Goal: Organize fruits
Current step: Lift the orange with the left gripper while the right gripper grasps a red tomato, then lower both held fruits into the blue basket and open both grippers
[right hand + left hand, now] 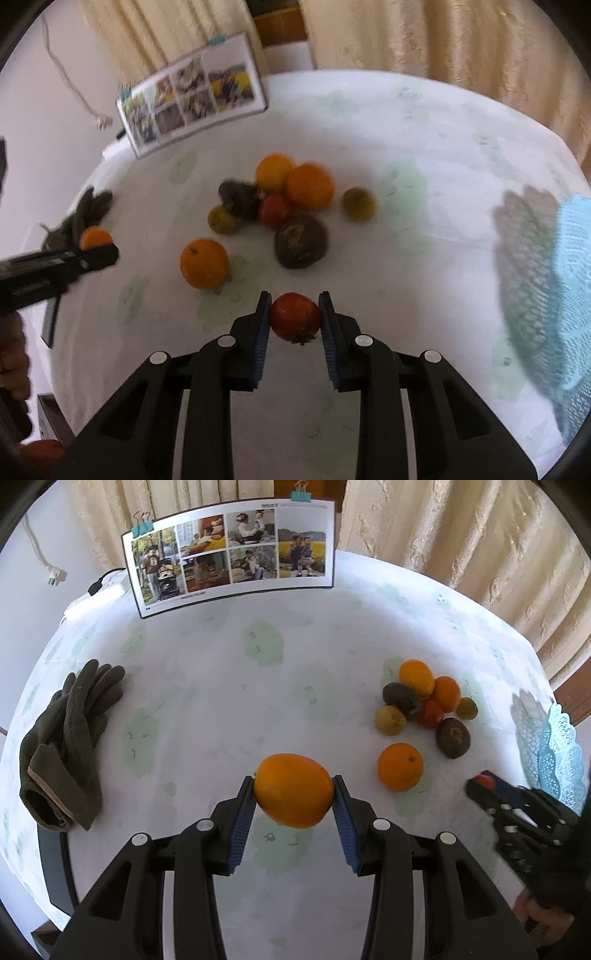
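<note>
White tablecloth (221,701), gloves (70,738), fruit pile (424,701); left tongs (294,792) pinching orange (294,790), right tongs (294,317) tomato (294,316).

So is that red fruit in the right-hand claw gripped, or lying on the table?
Gripped: the right gripper pads press both sides of the red fruit.

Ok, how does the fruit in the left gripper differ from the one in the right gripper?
The left gripper holds an orange fruit; the right gripper holds a red fruit. The orange fruit is oval and looks larger, spreading its jaws wider; the red fruit is rounder, smaller, with a dark stem end pointing down. Both are clamped between blue pads above the white tablecloth.
</note>
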Demonstrator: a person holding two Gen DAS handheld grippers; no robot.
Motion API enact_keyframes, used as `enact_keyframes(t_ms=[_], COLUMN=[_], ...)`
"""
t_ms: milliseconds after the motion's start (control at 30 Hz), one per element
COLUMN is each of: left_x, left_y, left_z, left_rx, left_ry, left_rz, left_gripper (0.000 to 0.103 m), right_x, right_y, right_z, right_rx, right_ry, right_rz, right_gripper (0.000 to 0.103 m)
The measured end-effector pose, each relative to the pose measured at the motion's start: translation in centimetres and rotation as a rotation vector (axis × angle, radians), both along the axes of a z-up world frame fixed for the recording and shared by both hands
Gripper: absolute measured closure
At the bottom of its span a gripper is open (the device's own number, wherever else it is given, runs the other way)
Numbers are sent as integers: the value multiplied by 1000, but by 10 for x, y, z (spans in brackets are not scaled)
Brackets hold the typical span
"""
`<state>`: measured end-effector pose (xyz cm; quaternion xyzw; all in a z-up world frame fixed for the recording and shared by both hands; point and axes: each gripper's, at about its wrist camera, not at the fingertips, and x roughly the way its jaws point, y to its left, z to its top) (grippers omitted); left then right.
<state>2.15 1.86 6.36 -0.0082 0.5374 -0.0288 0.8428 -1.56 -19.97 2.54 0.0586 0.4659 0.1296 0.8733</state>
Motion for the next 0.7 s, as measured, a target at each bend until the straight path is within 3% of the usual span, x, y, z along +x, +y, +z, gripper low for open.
enact_keyframes(t_ms=[367, 700], left_x=[8, 3], left_y=[-74, -156], left_z=[14, 23], left_rx=[-19, -36], left_ry=[-27, -45], left_rz=[-129, -262], left_gripper=[61, 61], right_x=[-44, -84], right_y=[-107, -196], right_z=[46, 37], right_rx=[20, -18], right_ry=[-108, -97], right_rz=[-248, -440], right_gripper=[76, 76])
